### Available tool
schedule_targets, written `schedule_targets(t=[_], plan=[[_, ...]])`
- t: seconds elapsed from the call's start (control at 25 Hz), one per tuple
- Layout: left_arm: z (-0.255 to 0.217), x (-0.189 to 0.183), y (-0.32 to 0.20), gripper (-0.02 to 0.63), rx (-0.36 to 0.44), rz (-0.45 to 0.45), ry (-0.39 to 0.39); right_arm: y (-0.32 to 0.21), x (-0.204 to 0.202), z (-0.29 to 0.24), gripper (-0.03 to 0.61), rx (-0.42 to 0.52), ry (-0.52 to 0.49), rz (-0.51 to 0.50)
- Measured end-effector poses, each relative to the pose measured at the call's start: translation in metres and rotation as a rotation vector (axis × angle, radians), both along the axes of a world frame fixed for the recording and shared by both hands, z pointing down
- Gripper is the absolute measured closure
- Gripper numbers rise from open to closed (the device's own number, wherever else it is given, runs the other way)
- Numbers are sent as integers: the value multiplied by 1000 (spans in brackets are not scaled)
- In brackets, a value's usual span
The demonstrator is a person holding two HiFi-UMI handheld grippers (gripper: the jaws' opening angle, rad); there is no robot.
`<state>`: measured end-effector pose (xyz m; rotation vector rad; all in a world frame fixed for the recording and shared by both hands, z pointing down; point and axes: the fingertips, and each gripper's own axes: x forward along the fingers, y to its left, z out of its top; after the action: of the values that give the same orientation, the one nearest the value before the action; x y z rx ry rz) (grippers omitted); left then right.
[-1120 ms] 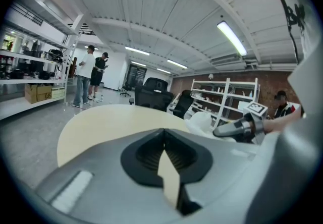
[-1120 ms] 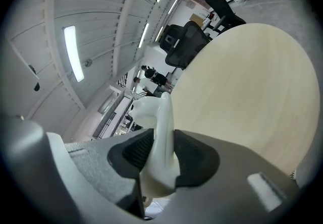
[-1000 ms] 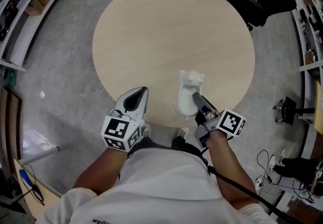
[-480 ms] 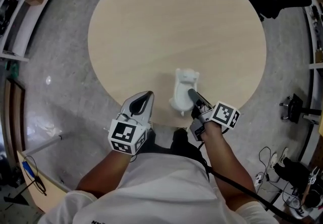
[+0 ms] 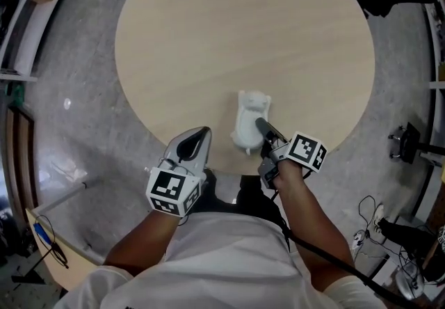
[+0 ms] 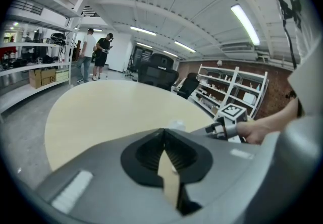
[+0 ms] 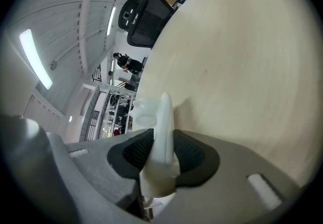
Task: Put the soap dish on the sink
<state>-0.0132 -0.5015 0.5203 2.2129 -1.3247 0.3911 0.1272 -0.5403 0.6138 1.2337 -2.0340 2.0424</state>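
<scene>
The right claw (image 5: 263, 128) is clamped on the soap dish (image 5: 248, 114), its dark ribbed pads pressing either side of the dish's thin rim. The dish is glossy white, moulded, and slightly see-through at the edge. It is long and shallow, with a lumpy end like a small animal's head at the point farthest from the claw. In the right gripper view the rim stands on edge between the pads and sticks out past them.

Dish and claw sit over the near part of the worktop (image 5: 243, 29), a round top of pale, matt wood grain. Whether the dish touches the wood cannot be made out.

The left claw (image 5: 203, 133) is just beside the right claw, at the worktop's near edge. Its smooth grey shells are drawn together to a point with nothing between them. Each claw carries a marker cube (image 5: 170, 190) with black-and-white squares behind it. Below the claws lies a speckled grey floor (image 5: 83, 113).
</scene>
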Motion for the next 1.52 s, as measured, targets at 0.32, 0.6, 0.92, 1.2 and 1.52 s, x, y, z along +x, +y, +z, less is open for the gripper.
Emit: schedule_targets(t=[0.32, 0.6, 0.92, 1.2, 1.52], plan=[[0, 1, 0, 607, -8, 0, 7, 0, 7, 12, 446, -38, 15, 40], [-2, -4, 2, 607, -6, 0, 6, 1, 6, 15, 415, -45, 14, 39], [-5, -5, 4, 607, 0, 15, 12, 2, 6, 15, 369, -51, -7, 19], [-9, -4, 8, 607, 13, 28, 14, -7, 20, 12, 351, 3, 55, 11], [-22, -5, 6, 607, 59, 48, 25, -15, 33, -12, 345, 80, 76, 68]])
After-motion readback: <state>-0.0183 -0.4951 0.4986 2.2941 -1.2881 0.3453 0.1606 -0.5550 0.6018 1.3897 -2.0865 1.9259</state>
